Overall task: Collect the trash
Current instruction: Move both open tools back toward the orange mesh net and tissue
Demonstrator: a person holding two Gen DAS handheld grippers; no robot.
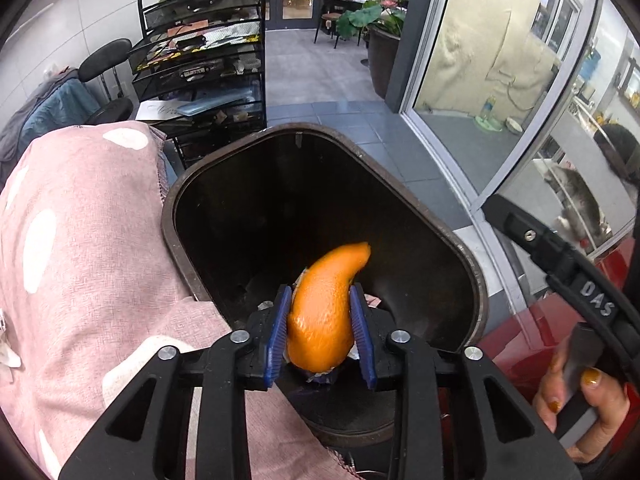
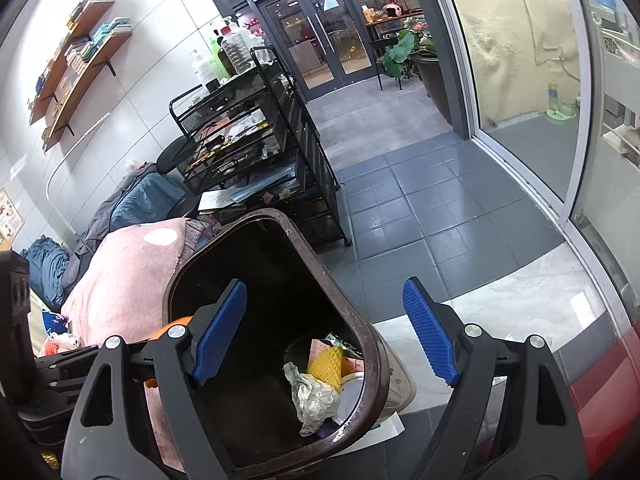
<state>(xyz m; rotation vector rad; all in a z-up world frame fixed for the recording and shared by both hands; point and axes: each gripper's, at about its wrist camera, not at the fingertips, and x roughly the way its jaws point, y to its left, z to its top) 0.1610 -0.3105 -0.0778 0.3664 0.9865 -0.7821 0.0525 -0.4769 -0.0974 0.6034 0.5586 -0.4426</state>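
One brown trash bin fills the middle of my left view, its mouth tipped toward me, a pink spotted cloth pressed against its rim at nine o'clock. One black mesh cart stands beyond it at eleven o'clock. In my left gripper I hold one piece of orange peel, the blue fingers close on either flank of it, right over the bin's opening. My right gripper is spread wide with nothing in it, hovering over the bin's rim at the near right corner. At the bottom I count one crumpled wrapper, one yellow foam net and a few scraps I can't separate.

My worry: the peel is curved and slick, so it may cling to one finger when I let go, or swing out and land on the cloth. My right fingers could also knock the tilted bin.
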